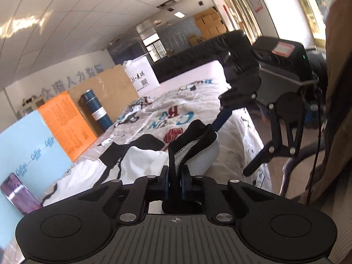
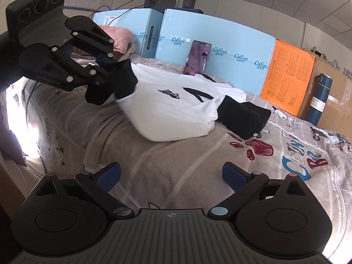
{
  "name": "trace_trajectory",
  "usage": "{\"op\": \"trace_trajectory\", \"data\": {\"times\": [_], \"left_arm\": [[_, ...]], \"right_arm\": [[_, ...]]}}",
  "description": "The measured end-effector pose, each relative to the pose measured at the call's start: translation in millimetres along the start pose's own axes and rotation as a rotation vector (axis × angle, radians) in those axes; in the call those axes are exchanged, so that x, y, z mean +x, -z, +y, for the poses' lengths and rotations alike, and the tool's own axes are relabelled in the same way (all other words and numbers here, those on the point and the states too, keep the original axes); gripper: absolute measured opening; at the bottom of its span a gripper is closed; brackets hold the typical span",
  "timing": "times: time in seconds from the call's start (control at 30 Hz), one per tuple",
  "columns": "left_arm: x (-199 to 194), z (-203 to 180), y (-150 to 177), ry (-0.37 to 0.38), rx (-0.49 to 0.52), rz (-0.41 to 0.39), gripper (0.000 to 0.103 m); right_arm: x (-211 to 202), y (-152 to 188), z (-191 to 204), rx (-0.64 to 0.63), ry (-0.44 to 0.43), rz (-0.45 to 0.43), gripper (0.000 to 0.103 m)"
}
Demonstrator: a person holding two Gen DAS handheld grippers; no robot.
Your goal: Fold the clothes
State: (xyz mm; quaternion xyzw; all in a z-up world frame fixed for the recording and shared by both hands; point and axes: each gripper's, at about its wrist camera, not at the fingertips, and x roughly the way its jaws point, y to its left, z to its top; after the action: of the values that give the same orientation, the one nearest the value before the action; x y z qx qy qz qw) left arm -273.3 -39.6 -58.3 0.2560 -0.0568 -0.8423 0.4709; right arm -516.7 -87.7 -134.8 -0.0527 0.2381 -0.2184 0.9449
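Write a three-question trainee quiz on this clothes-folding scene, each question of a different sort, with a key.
1. True or false: the left gripper is shut on a black part of the shirt.
2. Multiple choice: the right gripper is
A. shut on the shirt
B. open, holding nothing
C. shut on the phone
3. Fill in: the phone leans against a light ____ box.

Key
1. True. Black fabric is pinched between its fingers in both views.
2. B. Its jaws stand wide apart above the bedspread, short of the shirt.
3. Blue.
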Motion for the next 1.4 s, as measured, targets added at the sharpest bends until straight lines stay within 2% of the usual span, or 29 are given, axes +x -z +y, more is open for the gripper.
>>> {"op": "trace_trajectory", "data": {"times": [0.03,0.2,0.27,0.3,0.33,0.4,0.43,0.47,0.57,0.7,0.8,0.87,1.0,1.03,1.07,1.13,1.27,1.4], "left_arm": [[-2,3,1,0.006,-0.035,-0.017,0.009],[-11,-4,4,0.020,-0.048,-0.037,0.009],[-15,-6,6,0.017,-0.049,-0.047,0.009],[-19,-6,8,0.003,-0.046,-0.042,0.010],[-22,-7,11,-0.018,-0.042,-0.041,0.016],[-30,-8,19,-0.085,-0.034,-0.025,0.027],[-31,-7,24,-0.135,-0.033,0.009,0.045],[-31,-5,29,-0.186,-0.033,0.048,0.061],[-30,3,46,-0.310,-0.046,0.183,0.063],[-49,23,62,-0.422,-0.099,0.269,0.062],[-72,35,72,-0.449,-0.123,0.317,0.057],[-85,42,78,-0.466,-0.134,0.348,0.040],[-102,58,89,-0.552,-0.092,0.434,0.039],[-106,65,91,-0.554,-0.102,0.442,0.038],[-110,73,93,-0.549,-0.121,0.443,0.027],[-115,87,94,-0.528,-0.142,0.438,0.014],[-130,120,93,-0.479,-0.208,0.396,0.013],[-137,156,101,-0.429,-0.347,0.361,0.017]], "right_arm": [[1,-4,2,-0.012,-0.002,-0.024,0.099],[17,-31,6,-0.085,-0.055,-0.183,0.097],[23,-41,5,-0.114,-0.107,-0.209,0.075],[24,-46,4,-0.125,-0.145,-0.220,0.044],[25,-50,1,-0.132,-0.190,-0.232,0.024],[25,-58,-4,-0.116,-0.261,-0.249,0.012],[25,-61,-7,-0.098,-0.287,-0.257,0.007],[25,-63,-10,-0.081,-0.313,-0.265,0.005],[25,-70,-18,-0.011,-0.333,-0.307,0.004],[23,-75,-34,0.103,-0.319,-0.377,0.003],[25,-80,-43,0.134,-0.287,-0.403,0.002],[27,-85,-51,0.157,-0.264,-0.428,0.002],[36,-98,-71,0.216,-0.230,-0.483,0.002],[41,-102,-76,0.218,-0.219,-0.485,0.002],[47,-108,-81,0.214,-0.209,-0.481,0.002],[61,-118,-91,0.207,-0.195,-0.464,0.002],[101,-133,-113,0.200,-0.192,-0.352,0.002],[141,-134,-129,0.218,-0.209,-0.218,0.002]]}}
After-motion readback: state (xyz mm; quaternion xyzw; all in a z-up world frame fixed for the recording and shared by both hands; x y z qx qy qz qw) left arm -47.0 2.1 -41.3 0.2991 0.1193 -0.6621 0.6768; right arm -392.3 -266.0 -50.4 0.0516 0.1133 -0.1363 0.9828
